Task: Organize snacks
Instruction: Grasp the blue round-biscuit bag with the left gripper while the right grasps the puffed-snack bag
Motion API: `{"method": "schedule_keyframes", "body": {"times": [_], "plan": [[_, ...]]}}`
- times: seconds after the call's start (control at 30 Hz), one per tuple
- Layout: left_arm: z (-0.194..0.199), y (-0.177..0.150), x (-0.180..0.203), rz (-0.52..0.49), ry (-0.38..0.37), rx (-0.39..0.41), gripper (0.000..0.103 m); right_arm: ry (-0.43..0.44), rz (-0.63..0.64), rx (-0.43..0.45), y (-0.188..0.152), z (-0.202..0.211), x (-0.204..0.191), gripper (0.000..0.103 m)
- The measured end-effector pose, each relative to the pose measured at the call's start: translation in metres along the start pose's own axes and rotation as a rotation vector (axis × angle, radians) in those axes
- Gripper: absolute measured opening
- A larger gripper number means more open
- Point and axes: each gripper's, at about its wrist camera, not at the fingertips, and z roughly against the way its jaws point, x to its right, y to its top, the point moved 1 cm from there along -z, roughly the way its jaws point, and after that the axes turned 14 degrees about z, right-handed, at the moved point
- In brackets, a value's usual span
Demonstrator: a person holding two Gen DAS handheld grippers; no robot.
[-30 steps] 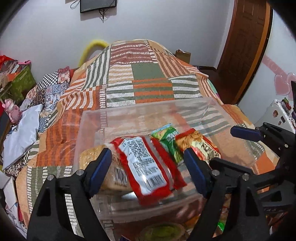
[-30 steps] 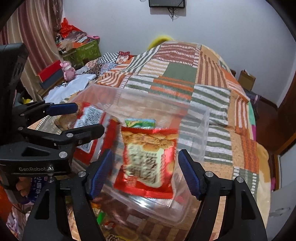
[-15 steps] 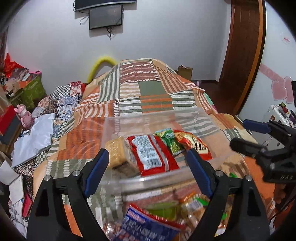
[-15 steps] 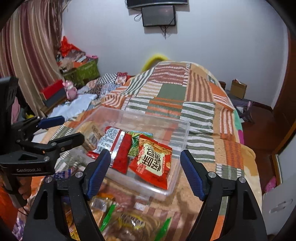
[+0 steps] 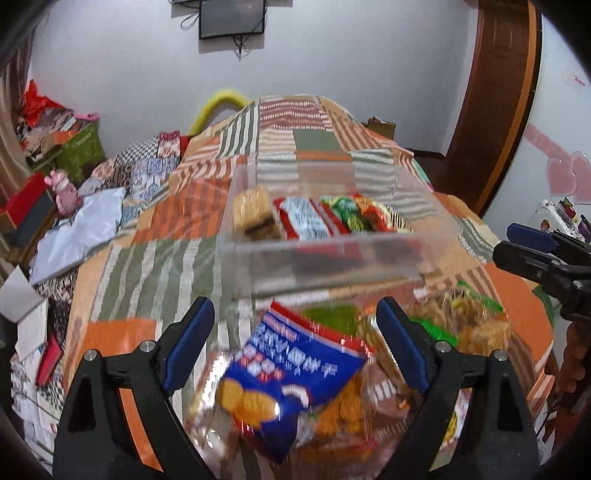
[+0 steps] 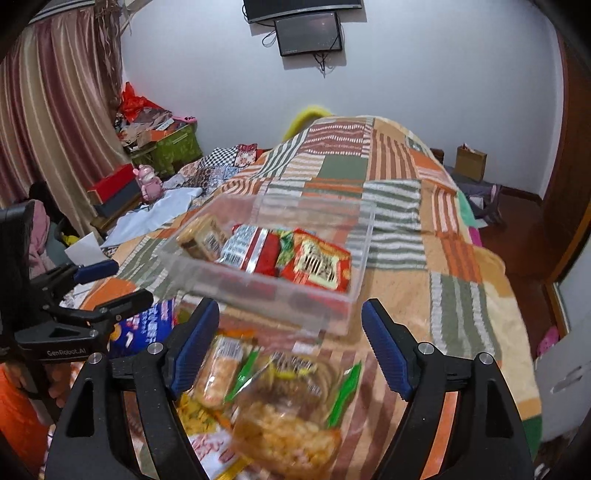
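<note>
A patchwork-quilted bed [image 5: 317,147] is seen below a wall screen [image 6: 308,33]. Four packets are held side by side in the clear tub [image 5: 332,243]. Loose snacks [image 6: 280,406] are heaped nearer. The jaws of the left gripper [image 5: 295,343], just widened, and of the right gripper [image 6: 291,347] are spread, empty.

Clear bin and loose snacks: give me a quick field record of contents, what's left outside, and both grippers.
bin: clear bin on patchwork bedspread
inside: cake bar, red-and-silver packet, green packet, red packet, side by side
outside, near side: blue packet, clear bag of fried snacks, others
left gripper: open, just widened, empty, above blue packet
right gripper: open, just widened, empty
</note>
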Motion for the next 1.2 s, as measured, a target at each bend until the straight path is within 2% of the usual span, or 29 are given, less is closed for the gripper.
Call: {"method": "schedule_keyframes", "body": {"times": [0.33, 0.5, 0.6, 0.83, 0.93, 0.97, 1.07, 1.2], "plan": [[-0.007, -0.043, -0.012, 0.024, 0.032, -0.063, 0.090, 0.012, -0.044, -0.077, -0.044, 0.000, -0.012, 0.077], [-0.010, -0.055, -0.012, 0.006, 0.087, -0.032, 0.094, 0.000, -0.057, -0.129, -0.063, -0.006, -0.016, 0.077], [-0.014, -0.058, -0.012, 0.000, 0.108, -0.023, 0.094, -0.014, -0.070, -0.150, -0.071, -0.009, -0.017, 0.083], [-0.035, -0.056, -0.035, 0.115, 0.097, -0.080, 0.094, 0.005, -0.084, -0.186, -0.081, -0.019, -0.020, 0.084], [-0.035, -0.056, -0.037, 0.120, 0.095, -0.058, 0.088, 0.015, -0.103, -0.182, -0.082, -0.020, -0.017, 0.084], [-0.035, -0.056, -0.036, 0.117, 0.089, -0.054, 0.082, 0.020, -0.109, -0.179, -0.082, -0.021, -0.017, 0.084], [-0.033, -0.057, -0.034, 0.109, 0.092, -0.034, 0.078, 0.030, -0.124, -0.168, -0.082, -0.021, -0.015, 0.082], [-0.031, -0.057, -0.034, 0.113, 0.087, -0.022, 0.069, 0.044, -0.139, -0.155, -0.082, -0.019, -0.014, 0.079]]}}
